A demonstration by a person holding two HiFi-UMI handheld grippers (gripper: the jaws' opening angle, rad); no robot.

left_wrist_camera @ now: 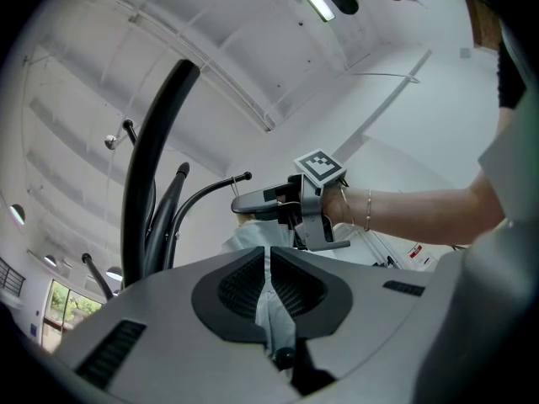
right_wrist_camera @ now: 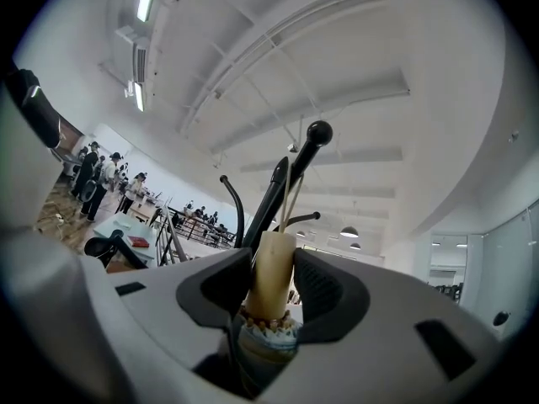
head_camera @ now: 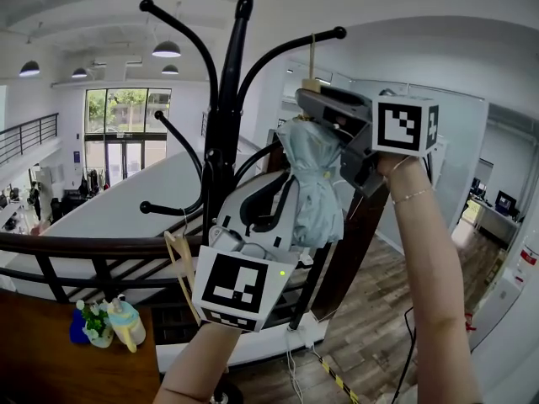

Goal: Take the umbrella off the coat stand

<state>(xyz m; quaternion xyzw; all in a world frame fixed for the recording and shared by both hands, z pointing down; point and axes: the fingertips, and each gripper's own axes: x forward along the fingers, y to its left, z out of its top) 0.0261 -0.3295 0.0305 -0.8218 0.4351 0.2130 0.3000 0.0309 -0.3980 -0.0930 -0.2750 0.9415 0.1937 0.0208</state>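
The fingers [left_wrist_camera: 240, 280] of the left gripper [left_wrist_camera: 269, 255] stand almost together, pinching a fold of the pale blue umbrella [head_camera: 313, 183] cloth. The fingers [right_wrist_camera: 324, 289] of the right gripper [right_wrist_camera: 274, 263] are closed on its tan wooden handle [right_wrist_camera: 271, 268], one pad on each side. In the head view the folded umbrella hangs by a thin cord [head_camera: 312, 53] from a hook [head_camera: 324, 35] at 3 o'clock of the black coat stand [head_camera: 223, 124], with the left gripper at its 6 o'clock and the right gripper at its 2 o'clock.

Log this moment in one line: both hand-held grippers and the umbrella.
left hand-held gripper: shut on umbrella cloth | right hand-held gripper: shut on umbrella handle | umbrella: hanging by cord from coat stand
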